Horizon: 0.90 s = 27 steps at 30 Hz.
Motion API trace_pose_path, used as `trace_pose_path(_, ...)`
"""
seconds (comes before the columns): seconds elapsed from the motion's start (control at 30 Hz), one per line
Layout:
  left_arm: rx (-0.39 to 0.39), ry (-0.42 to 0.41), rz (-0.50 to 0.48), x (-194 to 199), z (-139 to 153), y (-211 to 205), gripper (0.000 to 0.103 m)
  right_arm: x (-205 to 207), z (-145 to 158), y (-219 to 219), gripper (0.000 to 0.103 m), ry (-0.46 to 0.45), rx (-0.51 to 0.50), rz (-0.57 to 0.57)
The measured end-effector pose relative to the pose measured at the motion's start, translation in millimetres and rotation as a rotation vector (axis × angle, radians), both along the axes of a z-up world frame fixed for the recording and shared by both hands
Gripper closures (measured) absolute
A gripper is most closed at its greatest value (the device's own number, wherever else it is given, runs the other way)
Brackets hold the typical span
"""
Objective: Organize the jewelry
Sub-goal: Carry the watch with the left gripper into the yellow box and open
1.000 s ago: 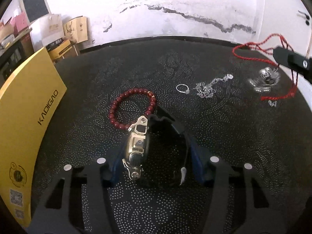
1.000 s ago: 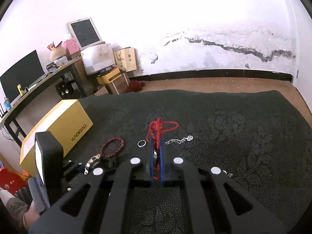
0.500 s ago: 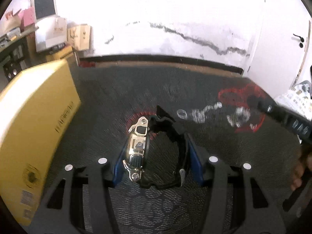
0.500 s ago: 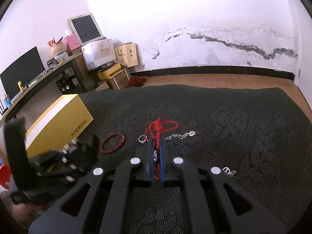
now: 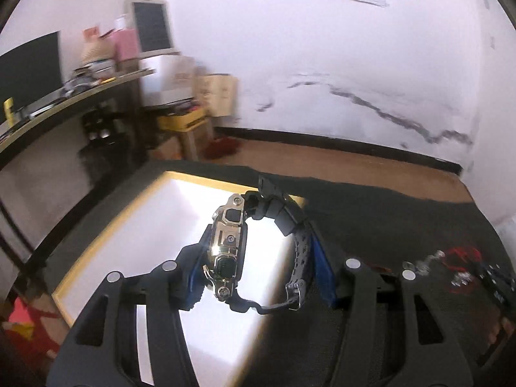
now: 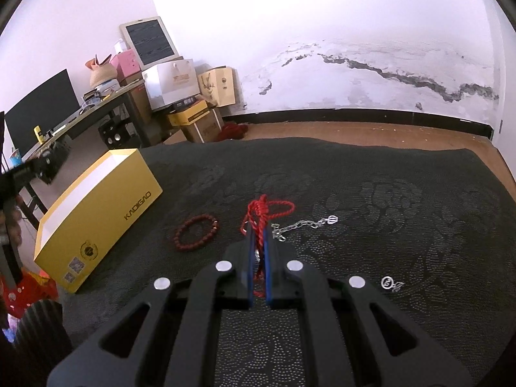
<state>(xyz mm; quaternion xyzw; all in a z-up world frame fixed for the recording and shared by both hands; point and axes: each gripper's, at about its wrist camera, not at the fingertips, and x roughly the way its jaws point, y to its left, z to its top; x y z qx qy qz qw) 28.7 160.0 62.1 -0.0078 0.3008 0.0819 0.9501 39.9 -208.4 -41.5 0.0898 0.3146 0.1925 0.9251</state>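
Left gripper (image 5: 258,254): I am clamping the gold watch (image 5: 227,248) over the yellow box (image 5: 135,225).
Right gripper (image 6: 258,238): I am pinching the red cord (image 6: 267,208) on the dark cloth (image 6: 387,200).
Bead bracelet (image 6: 196,231): lying left of the cord, near the box.
Silver chain (image 6: 303,225): lying right of the cord.

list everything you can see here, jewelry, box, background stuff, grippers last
watch: 1, gold case, black strap, held above the open box
box: 1, yellow, white inside, left on the cloth
bead bracelet: 1, dark red, on the cloth beside the box
cord necklace: 1, red, pinched in the right hand-held gripper
chain: 1, silver, right of the cord
small charm: 1, silver, far right
cloth: 1, dark, patterned, under everything
monitor: 1, black, on a desk
cartons: several, against the wall
left hand-held gripper: black, blue pads
right hand-held gripper: black, blue pads
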Motion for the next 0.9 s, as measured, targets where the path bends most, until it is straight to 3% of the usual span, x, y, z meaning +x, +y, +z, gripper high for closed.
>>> trace_pose_path(0.23,0.005,0.036,0.082,3,1,58,0.048,-2,5,21,0.098,-0.001,-0.042,0.038)
trace_pose_path(0.5,-0.018,0.166,0.093,24,-47,84,0.048,-8,17,43,0.098,0.001,-0.055,0.053)
trace_pose_path(0.63,-0.104,0.272,0.081,31,-71,98,0.048,-13,26,51,0.098,-0.007,-0.074,0.065)
trace_pose_path(0.9,-0.084,0.236,0.101,28,-61,104,0.044,-20,36,57,0.098,-0.01,-0.097,0.063)
